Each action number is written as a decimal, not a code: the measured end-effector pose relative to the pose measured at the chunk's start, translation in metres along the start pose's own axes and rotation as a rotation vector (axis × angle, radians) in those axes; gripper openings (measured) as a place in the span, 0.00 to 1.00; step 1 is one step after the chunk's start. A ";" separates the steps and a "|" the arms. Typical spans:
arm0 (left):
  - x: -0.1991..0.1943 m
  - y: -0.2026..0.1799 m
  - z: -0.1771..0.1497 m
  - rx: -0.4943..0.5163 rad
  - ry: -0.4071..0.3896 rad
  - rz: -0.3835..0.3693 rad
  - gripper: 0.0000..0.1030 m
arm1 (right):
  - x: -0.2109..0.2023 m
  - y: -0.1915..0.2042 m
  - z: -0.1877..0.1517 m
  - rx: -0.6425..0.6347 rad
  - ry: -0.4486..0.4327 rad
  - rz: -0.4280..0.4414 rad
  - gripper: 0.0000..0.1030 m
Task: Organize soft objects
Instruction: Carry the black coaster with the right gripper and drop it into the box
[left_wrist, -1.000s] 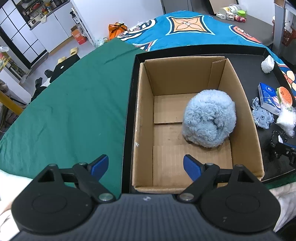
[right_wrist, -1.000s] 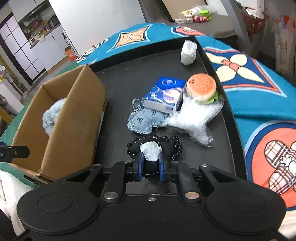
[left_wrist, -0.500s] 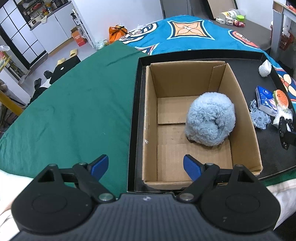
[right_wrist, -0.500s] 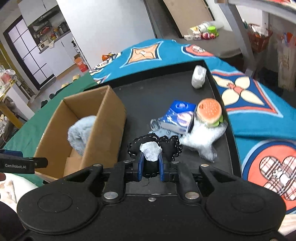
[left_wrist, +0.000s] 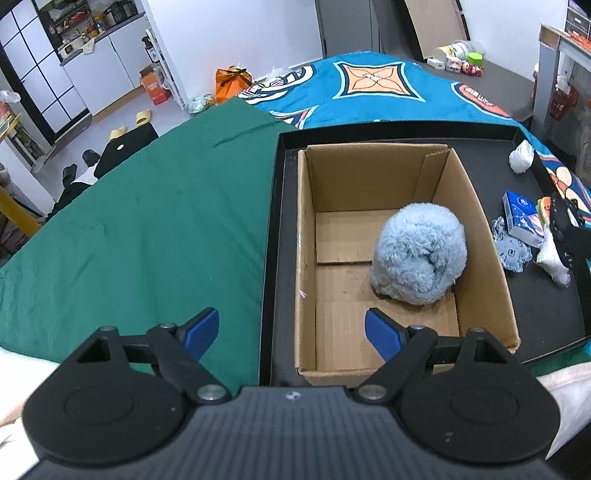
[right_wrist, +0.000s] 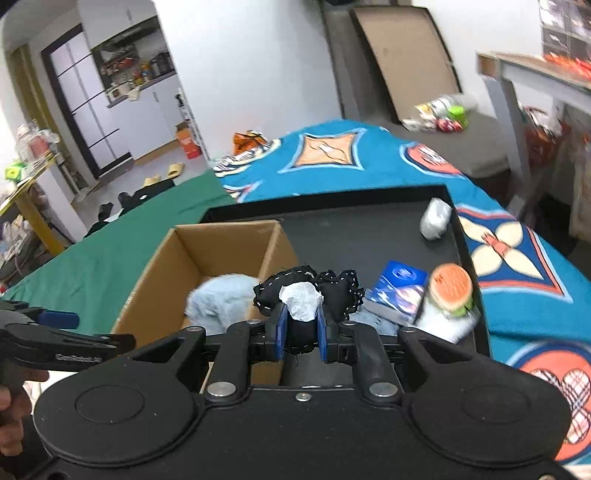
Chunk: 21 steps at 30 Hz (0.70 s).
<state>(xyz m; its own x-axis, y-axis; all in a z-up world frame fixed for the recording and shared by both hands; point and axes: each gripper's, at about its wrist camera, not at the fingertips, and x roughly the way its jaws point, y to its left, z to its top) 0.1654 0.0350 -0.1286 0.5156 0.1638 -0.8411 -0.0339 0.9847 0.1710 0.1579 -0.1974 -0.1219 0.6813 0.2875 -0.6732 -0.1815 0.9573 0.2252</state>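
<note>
Cardboard box (left_wrist: 306, 258): stood open-topped at the left end of the black tray (left_wrist: 275, 229); plain brown corrugated walls, floor of overlapping flaps.
Box contents: one fluffy blue plush (left_wrist: 419, 254), rounded and shaggy, lay against the right wall; the remaining floor was bare cardboard.
Black tray contents: beside the box, on the matte black surface, lay a flat blue fabric piece (left_wrist: 511, 251), a glossy blue tissue pack (left_wrist: 521, 218), a burger-shaped toy (right_wrist: 451, 286) with an orange bun, a crinkled clear plastic bag (left_wrist: 552, 260) under it, and a small white wad (left_wrist: 521, 157) near the far right corner.
Left gripper (left_wrist: 291, 328): blue pads set wide and closing a little, nothing between them; it hung over the near left edge of the box.
Right gripper (right_wrist: 300, 326): blue pads clamped on a black stitched soft toy (right_wrist: 332, 291), lumpy dark fabric edged with white thread, a white paper-like tag (right_wrist: 300, 297) poking up between the fingers; the toy was lifted clear of the tray, just right of the box's right wall.
Bedding: a smooth green cloth (left_wrist: 147, 221) lay left of the tray, and a teal patterned blanket (left_wrist: 369, 88) lay behind it.
</note>
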 end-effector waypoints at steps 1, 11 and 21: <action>0.000 0.001 -0.001 -0.005 -0.004 -0.006 0.81 | 0.000 0.004 0.002 -0.013 -0.006 0.005 0.16; 0.007 0.016 -0.002 -0.058 -0.011 -0.070 0.55 | 0.003 0.044 0.016 -0.119 -0.050 0.047 0.17; 0.022 0.027 -0.002 -0.108 0.017 -0.124 0.24 | 0.019 0.079 0.027 -0.221 -0.055 0.059 0.17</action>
<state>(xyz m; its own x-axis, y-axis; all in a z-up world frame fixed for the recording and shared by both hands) 0.1738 0.0656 -0.1434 0.5069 0.0404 -0.8611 -0.0631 0.9980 0.0096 0.1754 -0.1169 -0.0979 0.7017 0.3469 -0.6223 -0.3687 0.9242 0.0994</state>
